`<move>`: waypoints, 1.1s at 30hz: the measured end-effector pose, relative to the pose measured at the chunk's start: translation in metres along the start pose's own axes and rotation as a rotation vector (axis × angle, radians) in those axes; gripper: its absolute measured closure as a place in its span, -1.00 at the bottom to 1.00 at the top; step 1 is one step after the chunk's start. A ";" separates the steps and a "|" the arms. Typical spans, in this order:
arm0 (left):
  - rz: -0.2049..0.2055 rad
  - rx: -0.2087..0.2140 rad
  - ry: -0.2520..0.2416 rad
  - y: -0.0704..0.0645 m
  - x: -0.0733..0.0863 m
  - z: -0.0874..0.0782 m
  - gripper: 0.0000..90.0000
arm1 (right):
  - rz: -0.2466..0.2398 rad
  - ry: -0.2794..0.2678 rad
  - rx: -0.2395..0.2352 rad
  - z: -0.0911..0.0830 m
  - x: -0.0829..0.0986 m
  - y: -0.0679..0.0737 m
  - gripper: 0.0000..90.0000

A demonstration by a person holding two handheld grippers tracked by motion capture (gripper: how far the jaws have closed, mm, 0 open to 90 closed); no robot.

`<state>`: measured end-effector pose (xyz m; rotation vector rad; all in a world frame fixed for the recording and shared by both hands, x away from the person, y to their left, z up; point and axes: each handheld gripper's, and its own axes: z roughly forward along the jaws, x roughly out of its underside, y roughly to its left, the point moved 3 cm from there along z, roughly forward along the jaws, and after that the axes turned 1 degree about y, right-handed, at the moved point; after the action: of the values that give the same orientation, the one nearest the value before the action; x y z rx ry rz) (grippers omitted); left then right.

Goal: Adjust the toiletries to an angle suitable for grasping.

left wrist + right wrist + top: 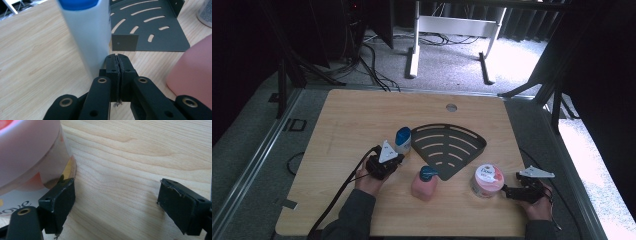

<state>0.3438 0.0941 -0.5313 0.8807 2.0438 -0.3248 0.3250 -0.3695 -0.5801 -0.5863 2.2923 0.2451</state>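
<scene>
A white bottle with a blue cap [402,139] [87,32] stands just left of the dark fan-shaped slotted rack [448,146] [150,27]. My left gripper [384,162] [117,60] sits right below that bottle, shut with nothing between its jaws. A pink bottle with a blue cap [425,183] [192,75] stands in front of the rack. A round Dove jar with a pink lid [487,180] [27,162] rests at the right. My right gripper [512,191] [116,200] stands open beside the jar, its left finger [58,202] close against the jar's base.
The wooden table [352,120] has a round cable hole [451,107] near its far edge. Cables trail from both grippers over the front edge. Past the table lie a grey floor, desk legs [413,55] and cords.
</scene>
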 end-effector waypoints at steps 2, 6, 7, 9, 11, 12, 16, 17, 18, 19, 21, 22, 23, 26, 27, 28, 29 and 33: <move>0.002 -0.002 -0.001 0.000 0.000 0.005 0.96 | 0.000 0.000 0.000 0.000 0.000 0.000 -0.68; 0.000 -0.003 0.006 0.002 0.001 0.013 0.96 | -0.001 0.000 0.000 0.000 0.000 0.000 -0.68; 0.000 -0.004 0.009 0.002 0.001 0.015 0.96 | 0.000 0.000 0.000 0.000 0.000 0.000 -0.68; 0.006 -0.005 0.021 0.003 0.001 0.020 0.96 | 0.000 0.000 0.000 0.000 0.000 0.000 -0.68; 0.019 -0.018 0.038 0.005 0.001 0.024 0.96 | 0.000 0.000 0.000 0.000 0.000 0.000 -0.69; 0.027 -0.025 0.047 0.006 0.001 0.026 0.96 | -0.001 0.000 0.000 0.000 0.000 0.000 -0.68; 0.035 -0.037 0.068 0.011 0.002 0.033 0.97 | -0.001 0.000 0.000 0.000 0.000 0.000 -0.68; 0.035 -0.038 0.072 0.012 0.002 0.034 0.97 | -0.001 0.000 -0.001 0.000 0.000 0.000 -0.69; 0.037 -0.041 0.076 0.014 0.002 0.036 0.97 | -0.001 0.000 -0.001 0.000 0.000 0.000 -0.69; 0.039 -0.042 0.082 0.015 0.002 0.037 0.97 | -0.001 0.000 -0.001 0.000 0.000 0.000 -0.69; 0.044 -0.042 0.088 0.017 0.002 0.040 0.97 | -0.002 0.000 -0.001 0.000 0.000 0.000 -0.69; 0.044 -0.042 0.092 0.017 0.002 0.042 0.97 | -0.002 0.000 -0.001 0.000 0.000 0.000 -0.69; 0.046 -0.040 0.095 0.018 0.002 0.043 0.97 | -0.001 0.000 -0.001 0.000 0.000 0.000 -0.69; 0.045 -0.035 0.095 0.020 0.001 0.047 0.97 | -0.002 0.000 -0.002 0.000 0.000 0.000 -0.69; 0.039 -0.032 0.093 0.021 0.001 0.047 0.97 | -0.002 0.000 -0.002 0.000 0.000 0.000 -0.69; 0.030 -0.028 0.095 0.022 0.001 0.047 0.97 | -0.002 0.000 -0.002 0.000 0.000 0.000 -0.69; 0.021 -0.018 0.096 0.021 0.001 0.046 0.97 | -0.002 0.000 -0.002 0.000 0.000 0.000 -0.69; 0.037 0.036 0.080 0.007 -0.005 0.033 0.97 | -0.003 0.000 -0.002 0.000 0.000 0.000 -0.69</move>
<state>0.3709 0.0795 -0.5464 0.9661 2.0980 -0.3117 0.3250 -0.3697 -0.5801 -0.5902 2.2915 0.2463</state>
